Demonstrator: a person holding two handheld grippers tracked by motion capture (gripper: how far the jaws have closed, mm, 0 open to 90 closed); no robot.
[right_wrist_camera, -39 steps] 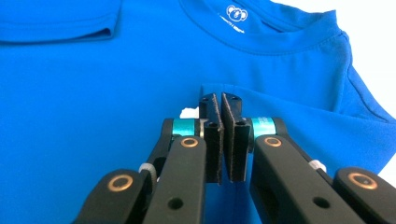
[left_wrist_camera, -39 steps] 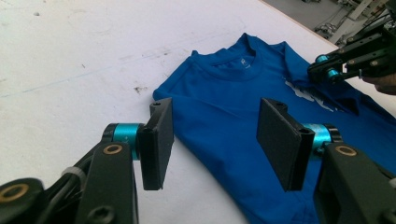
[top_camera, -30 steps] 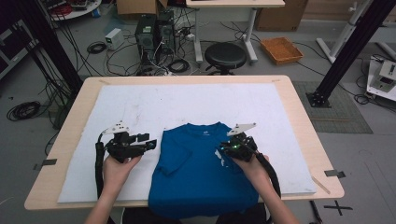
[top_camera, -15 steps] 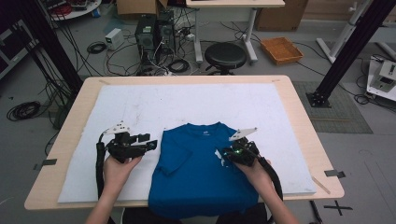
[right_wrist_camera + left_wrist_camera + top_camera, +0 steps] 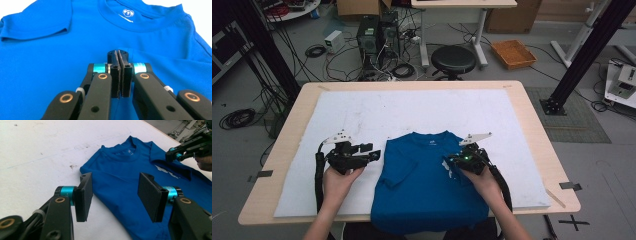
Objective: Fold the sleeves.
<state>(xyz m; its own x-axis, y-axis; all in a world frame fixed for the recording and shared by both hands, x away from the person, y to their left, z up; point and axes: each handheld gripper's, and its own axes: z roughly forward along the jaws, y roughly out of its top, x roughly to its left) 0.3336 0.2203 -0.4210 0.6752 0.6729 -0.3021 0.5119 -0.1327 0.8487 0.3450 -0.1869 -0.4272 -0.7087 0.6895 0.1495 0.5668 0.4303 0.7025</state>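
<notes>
Blue shirt [image 5: 427, 185] lies flat, collar away from the person, on the white mat [image 5: 412, 107] at the near middle of the table [image 5: 532, 120]; its hem hangs over the near edge. The person's-left sleeve is folded in over the body, visible in the right gripper view as a flap [image 5: 35, 30] at upper left. Right gripper [image 5: 451, 164] sits on the shirt's right side, near the folded-in right sleeve; jaws have just been closing and now stand pressed together, with a thin fold of blue cloth pinched where the pads meet [image 5: 117, 56]. In the left gripper view the same gripper [image 5: 172, 156] shows far off at the shirt's far sleeve, tips on the fabric. Left gripper [image 5: 374, 155] rests on the mat just beside the shirt's left edge, pointed toward it, jaws apart and holding nothing; in its own view the two pads [image 5: 83, 195] frame the shirt's shoulder and sleeve edge [image 5: 112, 180] without touching. Left hand [image 5: 337, 180] and right hand [image 5: 484, 182] come in from the near edge, each wrapped around its gripper body.
</notes>
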